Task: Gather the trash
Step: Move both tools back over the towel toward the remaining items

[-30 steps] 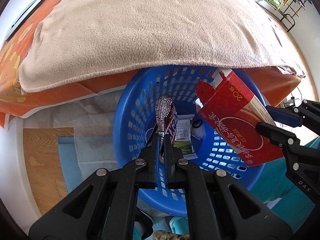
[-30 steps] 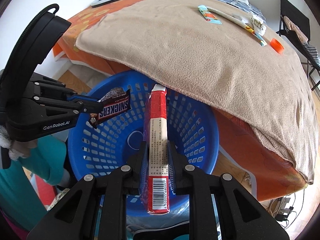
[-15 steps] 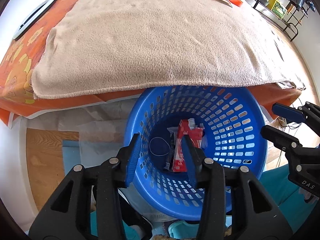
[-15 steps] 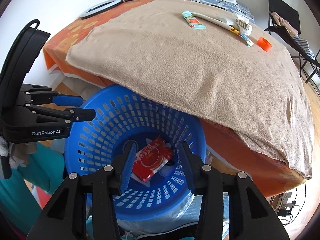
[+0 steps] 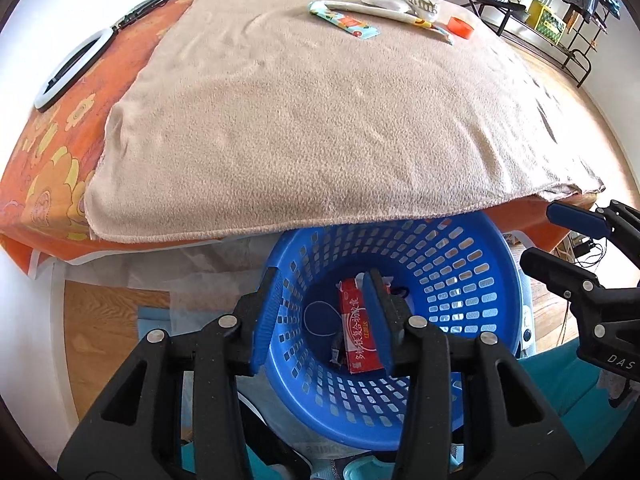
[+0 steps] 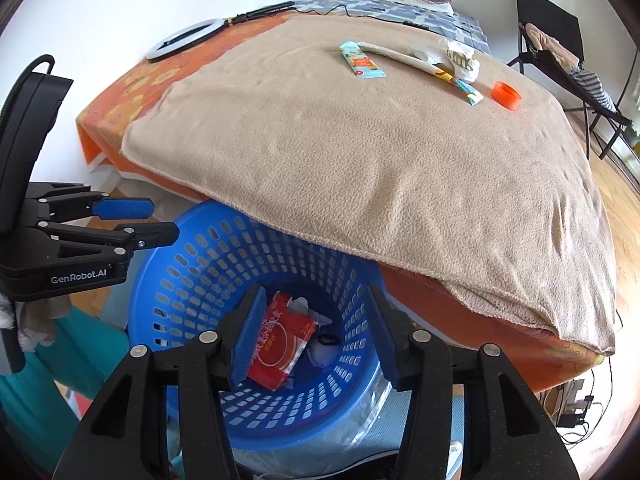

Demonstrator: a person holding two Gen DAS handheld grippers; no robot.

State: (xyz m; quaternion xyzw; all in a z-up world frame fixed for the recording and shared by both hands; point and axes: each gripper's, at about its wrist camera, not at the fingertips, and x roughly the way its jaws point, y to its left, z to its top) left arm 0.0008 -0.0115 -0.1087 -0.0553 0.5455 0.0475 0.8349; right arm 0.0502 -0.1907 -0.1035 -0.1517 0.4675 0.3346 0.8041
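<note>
Blue pads on black fingers nearest the lens in both views; left gripper (image 5: 320, 320) stands part open above the basket (image 5: 472, 256), nothing between its pads; right gripper (image 6: 312, 340) likewise empty, its jaws opening at this moment; both hang over the basket mouth. Basket: blue slotted plastic, on the floor, tucked part-way under the bed edge; holds a red carton (image 6: 280, 344) lying flat on the bottom, with a few smaller scraps beside it, too small to name. Blanket (image 6: 380, 168): tan fleece, spread over an orange sheet; soft, will give under the pads. Trash not yet collected, all well apart from the basket at the far side of the blanket: flat wrapper (image 6: 362, 65), teal and orange, light, thin, likely slippery; judged best pinched across its short width at one end, pads pressed a little into the fleece to get under the edge. Long strip (image 6: 420, 62), pale, floppy, running diagonally; likely to droop, so take it near the middle. Crumpled white wrapper (image 6: 460, 60), light, springy, touching the strip; grip the bulk of it. Orange cap (image 6: 506, 95), rigid, small, round, apt to roll or squirt out; take across its rim with pads square. Ring light (image 6: 184, 38) beyond, on the sheet; not trash.
</note>
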